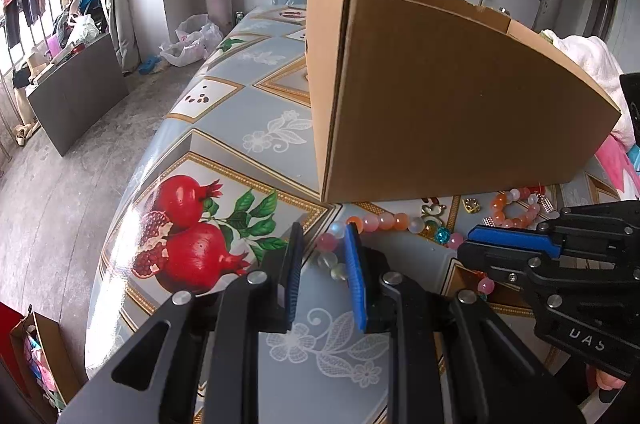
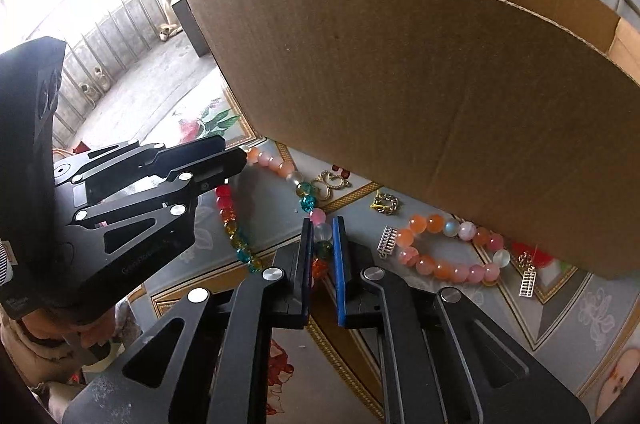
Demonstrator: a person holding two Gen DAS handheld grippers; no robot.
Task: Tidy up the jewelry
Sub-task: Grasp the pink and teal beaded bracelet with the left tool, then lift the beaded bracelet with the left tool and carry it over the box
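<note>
A large open cardboard box (image 1: 460, 95) is stood on the far side of the table (image 1: 224, 127), and its tall brown wall is set directly beyond the jewelry, so the way forward is blocked by it in both wrist views. The table is covered by a grey patterned cloth on which red pomegranates (image 1: 192, 244) are printed at the near left. Beyond the table's far left edge a dark panel (image 1: 80, 95) is leaned on the floor, and clothes are hung by the window. The jewelry is spread on the cloth along the near foot of the box. A long bead strand (image 2: 276, 163) of pink, orange, frosted, teal, amber and red beads is laid in a loop between the two grippers. To its right a closed bracelet (image 2: 448, 248) of orange and pink beads is seen, close to the box wall. Small gold pieces (image 2: 332, 181) and a gold chain ring (image 2: 386, 203) are placed between the strand and the bracelet, and silver abacus charms (image 2: 387, 242) lie beside the bracelet. The left gripper (image 1: 322, 236) is held narrowly apart with pink and frosted beads between its pads. The right gripper (image 2: 322, 228) is nearly together, clamped on frosted beads of the strand.
</note>
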